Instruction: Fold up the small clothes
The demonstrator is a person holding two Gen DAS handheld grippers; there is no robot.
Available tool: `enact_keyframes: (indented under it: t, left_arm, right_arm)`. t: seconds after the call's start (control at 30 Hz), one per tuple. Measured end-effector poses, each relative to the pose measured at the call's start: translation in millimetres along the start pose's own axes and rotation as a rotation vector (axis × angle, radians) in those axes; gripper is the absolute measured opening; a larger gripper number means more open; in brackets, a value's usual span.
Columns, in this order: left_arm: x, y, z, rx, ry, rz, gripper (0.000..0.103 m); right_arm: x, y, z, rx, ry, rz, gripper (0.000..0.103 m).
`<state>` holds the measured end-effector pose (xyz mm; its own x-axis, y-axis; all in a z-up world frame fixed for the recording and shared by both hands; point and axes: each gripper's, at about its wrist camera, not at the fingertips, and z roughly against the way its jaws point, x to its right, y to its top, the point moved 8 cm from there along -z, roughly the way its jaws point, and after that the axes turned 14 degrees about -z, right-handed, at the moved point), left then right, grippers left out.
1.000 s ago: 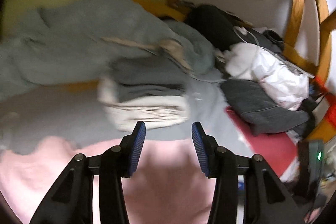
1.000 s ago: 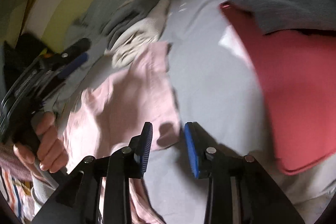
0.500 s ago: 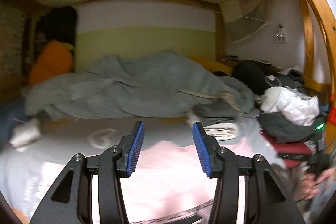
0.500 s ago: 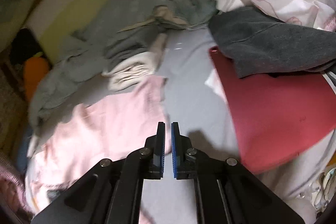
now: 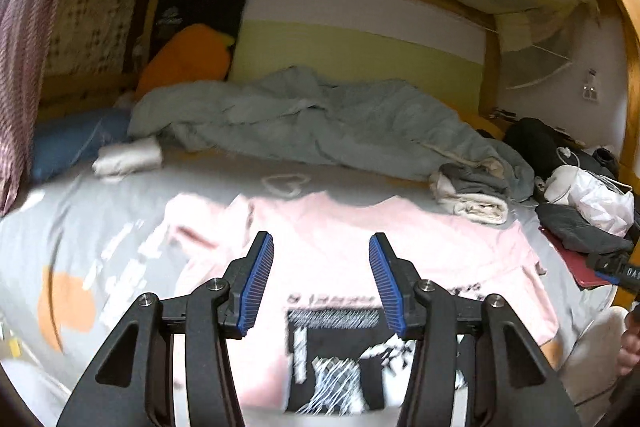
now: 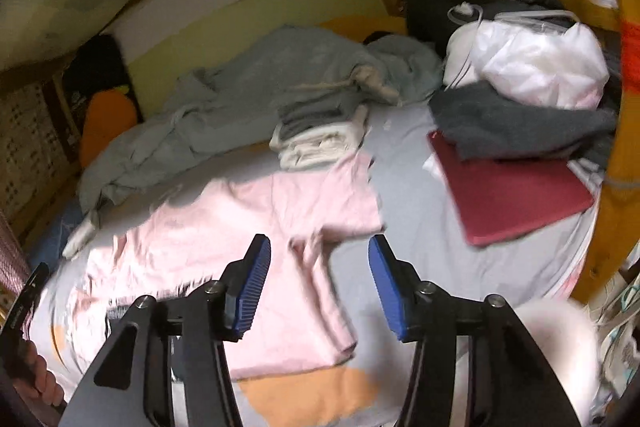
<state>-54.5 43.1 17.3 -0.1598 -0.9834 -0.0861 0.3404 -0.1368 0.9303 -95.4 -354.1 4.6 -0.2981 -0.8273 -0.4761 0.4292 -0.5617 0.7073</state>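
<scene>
Both hand-held grippers, left and right, are hovering spread and empty over the pink T-shirt lying on the bed, the right's jaws opening.

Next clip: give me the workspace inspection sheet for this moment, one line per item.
Surface: bed with grey sheet, orange patches printed near the front edge.
Job's things: pink T-shirt spread flat, printed side up; folded stack of grey and cream clothes behind it.
Clutter: rumpled grey-green blanket, red flat case under a dark grey garment, white plastic bag, orange plush.
Grippers: left hand-held gripper open above the shirt, empty; right hand-held gripper opening, nothing between its jaws.
Cables: white cord by the bag.
Surroundings: wooden bed frame, wall socket.
</scene>
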Motion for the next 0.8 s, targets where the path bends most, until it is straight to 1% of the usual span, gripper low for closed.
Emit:
enact_keyframes:
  t: [0.03,0.1,0.13,0.17,0.2,0.27,0.33,0.4,0.47,0.57,0.67,0.77,0.8]
  left_arm:
    - [-3,-7,1,-0.014,0.003,0.012,0.049]
    - [-8,-26,3,-0.053,0.011,0.041,0.049]
    - [-12,-37,5,-0.075,0.02,0.053,0.049]
    - [-13,-49,6,-0.104,0.032,0.073,0.049]
    - [-13,-61,6,-0.131,0.032,0.103,0.049]
    - [-14,-82,6,-0.182,0.007,0.169,0.049]
    - [-14,-100,6,-0.224,0.001,0.231,0.049]
    - [-15,-114,5,-0.262,0.008,0.291,0.049]
    - [-18,-128,3,-0.291,0.002,0.36,0.049]
    - [-28,-145,-2,-0.342,0.027,0.436,0.049]
    - [-39,-153,-5,-0.36,0.033,0.507,0.049]
    - [-50,-161,-7,-0.371,0.041,0.565,0.049]
    - [-52,-164,-10,-0.377,0.016,0.603,0.049]
  right_arm:
    - [-2,-6,-2,-0.003,-0.005,0.009,0.058]
    - [-1,-16,-6,0.019,-0.067,-0.002,0.058]
    - [0,-19,-5,0.03,-0.073,-0.017,0.058]
    - [-2,-26,-4,0.027,-0.06,-0.034,0.058]
    - [-4,-32,-5,0.016,-0.049,-0.039,0.058]
    - [-7,-47,-9,-0.015,-0.035,-0.053,0.058]
    - [0,-65,-16,-0.041,-0.061,-0.107,0.058]
    - [10,-80,-19,-0.049,-0.113,-0.156,0.058]
    - [20,-92,-21,-0.057,-0.134,-0.178,0.058]
    - [27,-104,-35,-0.127,-0.118,-0.197,0.058]
    - [39,-111,-52,-0.22,-0.072,-0.29,0.058]
    - [44,-113,-60,-0.234,-0.035,-0.339,0.058]
    - [43,-113,-60,-0.229,-0.025,-0.342,0.058]
